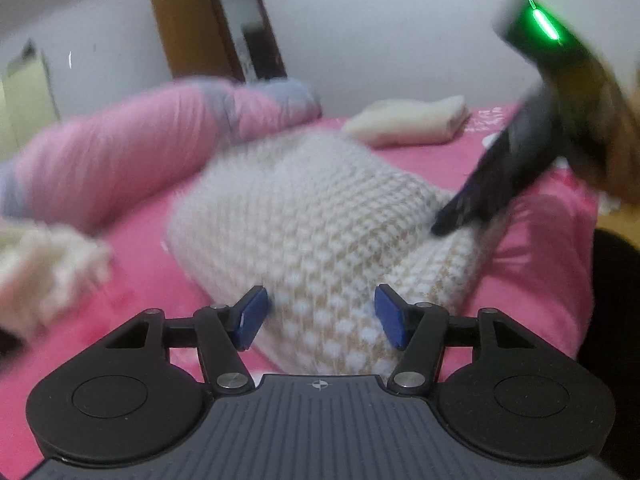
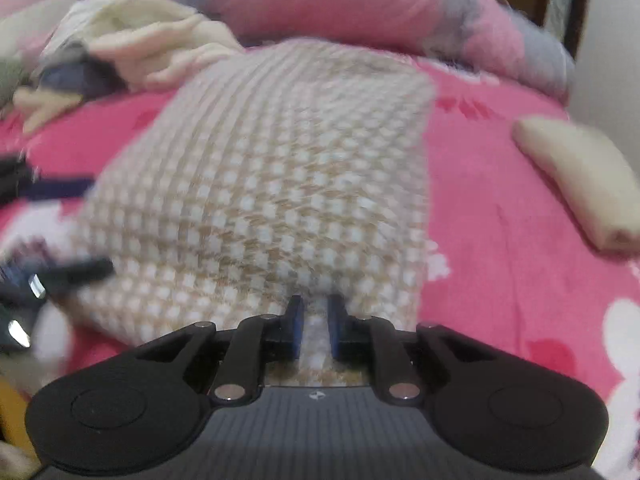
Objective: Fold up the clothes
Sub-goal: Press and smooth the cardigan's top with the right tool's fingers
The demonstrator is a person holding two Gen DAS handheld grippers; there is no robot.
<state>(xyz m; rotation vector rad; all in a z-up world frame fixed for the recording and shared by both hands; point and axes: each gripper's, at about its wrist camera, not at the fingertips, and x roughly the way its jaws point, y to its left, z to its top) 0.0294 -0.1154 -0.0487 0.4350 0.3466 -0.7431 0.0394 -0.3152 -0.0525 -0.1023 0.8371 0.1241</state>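
- My right gripper [image 2: 314, 326] has its fingers pinched tight on the near edge of the knit sweater [image 2: 272, 184].
- My left gripper [image 1: 318, 316] has its fingers spread apart. The sweater edge sits between them, but they do not press on it.
- The sweater lies partly folded on the pink bed [image 2: 500, 216].
- I think the thick knit could slip from my right fingers if I pull hard, and the fold would flop open.
- Farther back, a folded cream cloth [image 2: 580, 184] and a rolled pink quilt [image 1: 120, 144] lie close, so a wide swing could bump them.
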